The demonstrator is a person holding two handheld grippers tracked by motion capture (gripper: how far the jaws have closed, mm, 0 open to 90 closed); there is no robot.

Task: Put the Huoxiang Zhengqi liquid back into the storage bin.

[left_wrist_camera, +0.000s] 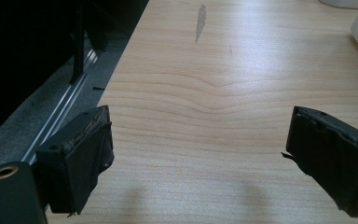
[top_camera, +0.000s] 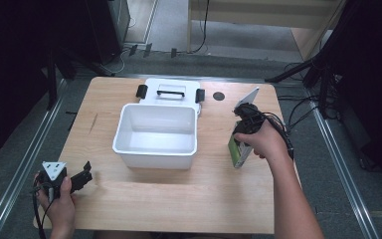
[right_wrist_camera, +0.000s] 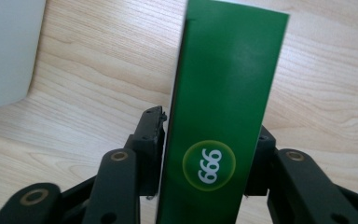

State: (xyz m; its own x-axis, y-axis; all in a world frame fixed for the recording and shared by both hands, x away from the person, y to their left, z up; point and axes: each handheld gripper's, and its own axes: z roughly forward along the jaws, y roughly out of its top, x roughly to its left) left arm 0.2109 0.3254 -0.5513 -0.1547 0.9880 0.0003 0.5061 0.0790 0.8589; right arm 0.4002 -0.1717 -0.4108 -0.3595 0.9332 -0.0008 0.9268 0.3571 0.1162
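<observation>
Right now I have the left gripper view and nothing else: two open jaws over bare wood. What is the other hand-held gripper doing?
Observer: The right hand-held gripper is shut on a green box with 999 printed in a circle.
Operator: Is the box off the table?
Observer: In the high view its lower end looks to be at the tabletop, right of an open white bin; I can't confirm contact.
Operator: Anything inside that bin?
Observer: No, its inside is bare white, and its lid with a black handle lies behind it.
</observation>
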